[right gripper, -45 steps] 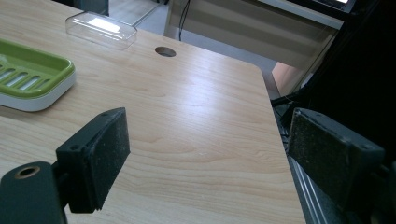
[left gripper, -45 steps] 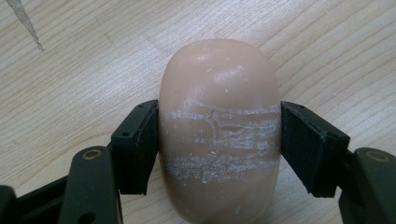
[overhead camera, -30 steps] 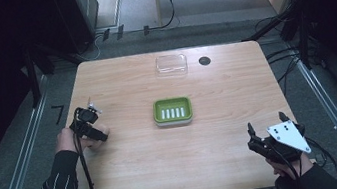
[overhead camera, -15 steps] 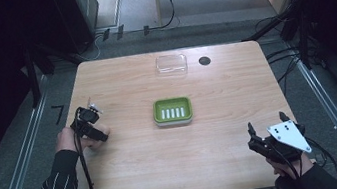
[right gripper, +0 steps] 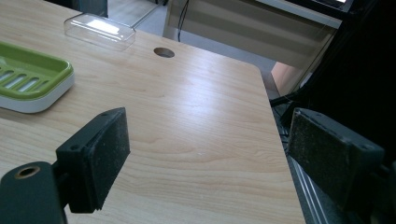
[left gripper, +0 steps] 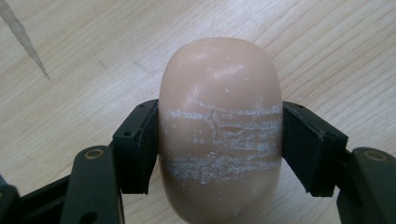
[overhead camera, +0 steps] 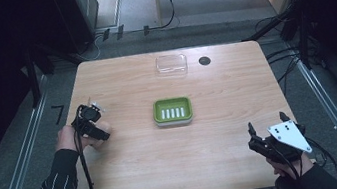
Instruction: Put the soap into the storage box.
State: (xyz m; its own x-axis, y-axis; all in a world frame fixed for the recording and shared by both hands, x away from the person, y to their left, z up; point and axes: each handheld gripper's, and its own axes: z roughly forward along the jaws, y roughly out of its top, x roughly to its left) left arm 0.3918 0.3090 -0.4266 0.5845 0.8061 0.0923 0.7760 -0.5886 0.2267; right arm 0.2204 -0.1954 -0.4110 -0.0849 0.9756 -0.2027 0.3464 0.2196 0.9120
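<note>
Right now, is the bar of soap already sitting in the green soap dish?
No, the green soap dish lies empty mid-table, while the bar of soap is clamped between the left gripper's jaws.

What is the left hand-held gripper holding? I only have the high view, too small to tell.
Observer: A peach-coloured soap bar, clamped across its middle between the left hand-held gripper jaws.
Operator: Condition?
Observer: White scuff lines run across the bar where the jaws meet it.
Operator: Right one?
Observer: The right hand-held gripper is open with nothing between the jaws, over the table's edge; green soap dish at its left.
</note>
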